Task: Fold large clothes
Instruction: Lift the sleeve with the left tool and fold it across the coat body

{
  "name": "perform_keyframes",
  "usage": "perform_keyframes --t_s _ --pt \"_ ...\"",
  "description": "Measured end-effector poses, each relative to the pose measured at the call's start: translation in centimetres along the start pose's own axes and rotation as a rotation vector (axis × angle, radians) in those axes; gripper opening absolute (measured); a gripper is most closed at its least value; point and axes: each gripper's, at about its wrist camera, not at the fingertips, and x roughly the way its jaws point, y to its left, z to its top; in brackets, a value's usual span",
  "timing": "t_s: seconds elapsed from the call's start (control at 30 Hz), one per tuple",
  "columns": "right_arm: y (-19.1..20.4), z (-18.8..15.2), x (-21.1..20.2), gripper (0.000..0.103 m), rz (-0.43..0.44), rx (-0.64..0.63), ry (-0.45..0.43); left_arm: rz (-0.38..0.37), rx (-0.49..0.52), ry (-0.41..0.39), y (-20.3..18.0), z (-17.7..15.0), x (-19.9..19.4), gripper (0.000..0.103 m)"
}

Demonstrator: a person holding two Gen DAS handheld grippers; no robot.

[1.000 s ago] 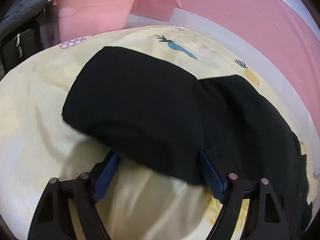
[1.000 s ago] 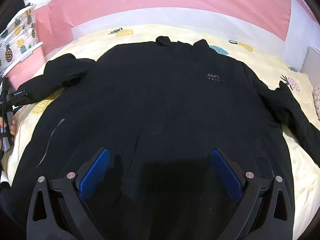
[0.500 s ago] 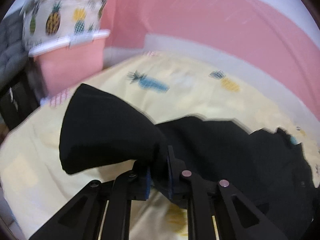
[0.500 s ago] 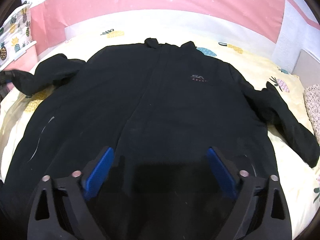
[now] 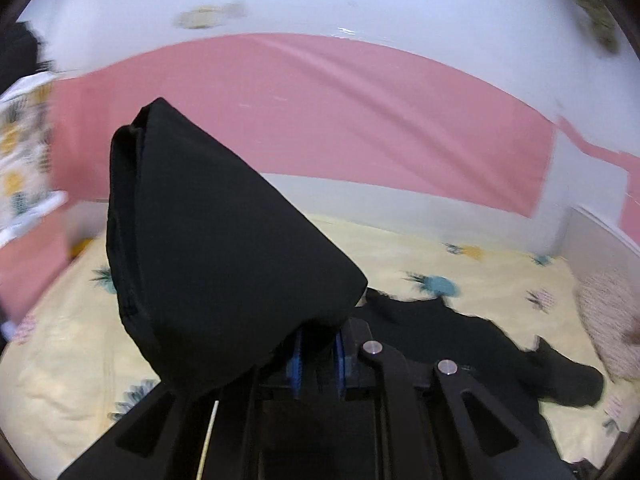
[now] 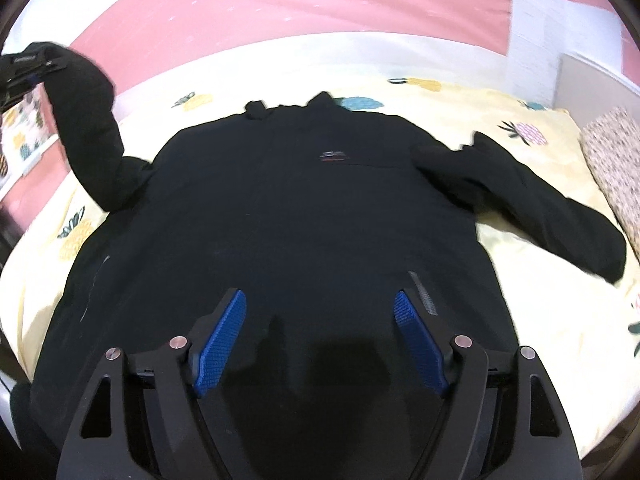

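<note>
In the left wrist view, the left gripper (image 5: 317,354) has its blue pads nearly together, pinching the black jacket's sleeve (image 5: 208,248), which rears up ahead of the jaws, lifted off the yellow pineapple-print bedsheet (image 5: 460,260). In the right wrist view, the right gripper (image 6: 320,338) hangs wide open and empty above the black jacket (image 6: 304,208), spread flat ahead of the jaws.

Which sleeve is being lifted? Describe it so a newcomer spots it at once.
Start at the yellow pineapple-print bed sheet, where a black jacket lies spread flat. Its raised sleeve is the one at the picture's left edge in the right wrist view, clamped in the left tool. The other sleeve lies flat on the sheet.
</note>
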Motion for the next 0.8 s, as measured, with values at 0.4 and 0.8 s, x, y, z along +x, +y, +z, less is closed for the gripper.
perform_keyframes --t_s 0.4,0.8 --pt "-6.3 -1.3 0.8 0.077 0.007 0.134 0.032 -0.240 0.125 0.355 -15.7 -11.2 15.2 0.023" --pt "-8.8 -0.5 1.1 0.077 0.025 0.213 0.002 -0.450 0.105 0.446 -17.1 -13.4 13.0 0.076"
